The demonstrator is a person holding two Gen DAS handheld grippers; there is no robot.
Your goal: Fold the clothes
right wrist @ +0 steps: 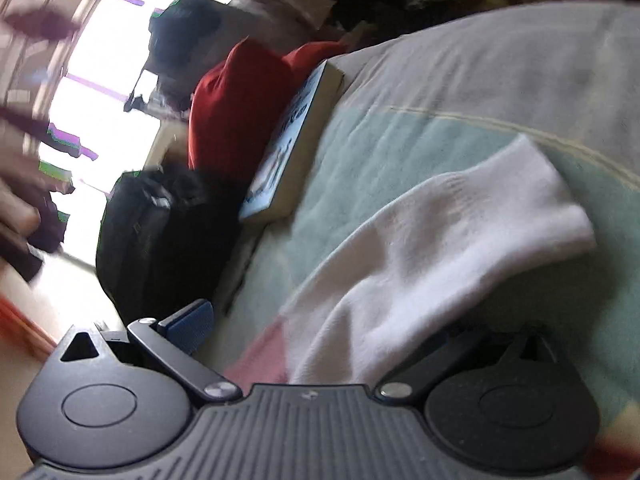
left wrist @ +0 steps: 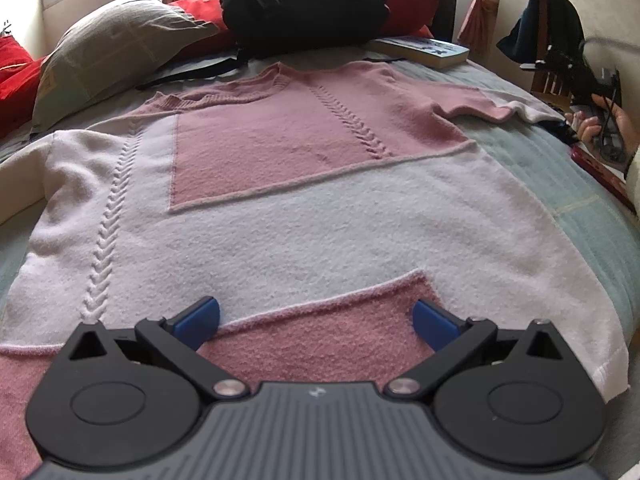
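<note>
Blue-padded left gripper [left wrist: 316,322] hangs released over the near hem of a pink-and-white sweater [left wrist: 280,208] spread flat on a pale green bed [left wrist: 560,184]. Far behind lie a grey pillow [left wrist: 116,48], red cushions [left wrist: 200,12], a black bag [left wrist: 300,4] and a book [left wrist: 424,50], under a bright window. The right view is blurred; its right finger is hidden under the white sleeve [right wrist: 440,248], so the right gripper [right wrist: 320,344] looks spread, with the sleeve lying across it.
</note>
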